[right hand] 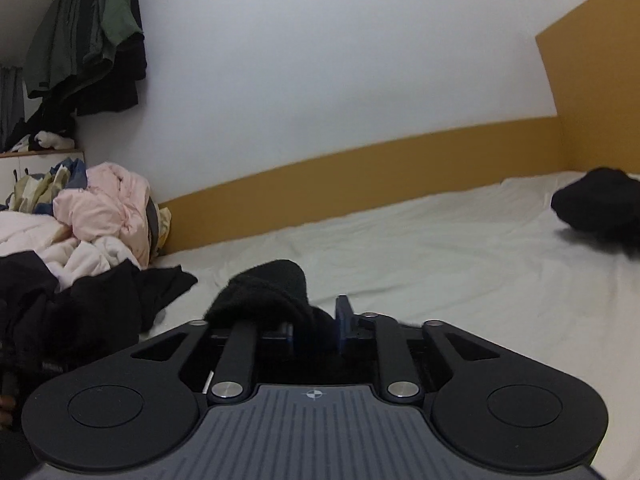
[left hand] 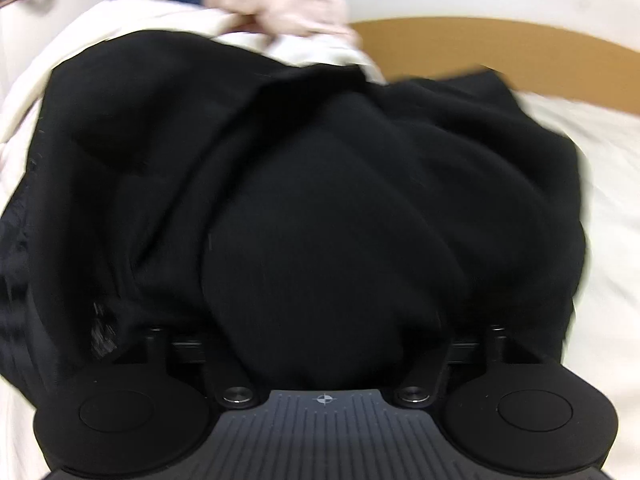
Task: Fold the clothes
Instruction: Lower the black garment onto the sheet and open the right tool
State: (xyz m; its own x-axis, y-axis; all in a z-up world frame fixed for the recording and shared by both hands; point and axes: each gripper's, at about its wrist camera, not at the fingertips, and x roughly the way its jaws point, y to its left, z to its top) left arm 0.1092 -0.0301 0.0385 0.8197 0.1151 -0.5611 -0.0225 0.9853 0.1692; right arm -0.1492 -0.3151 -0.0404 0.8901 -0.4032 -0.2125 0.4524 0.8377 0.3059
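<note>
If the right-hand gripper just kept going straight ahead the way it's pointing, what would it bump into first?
Probably the black cloth bunched at the right gripper, already between its fingers. Past that, bare white sheet, then the yellow-brown panel along the wall. Depth is hard to judge here.

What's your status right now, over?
Left jaws buried under black garment, state unclear. Right jaws parted, black cloth between them. Clothes pile off to left.

left gripper fingers hidden under black garment (left hand: 320,208) | pink laundry (left hand: 276,0) blurred
</note>
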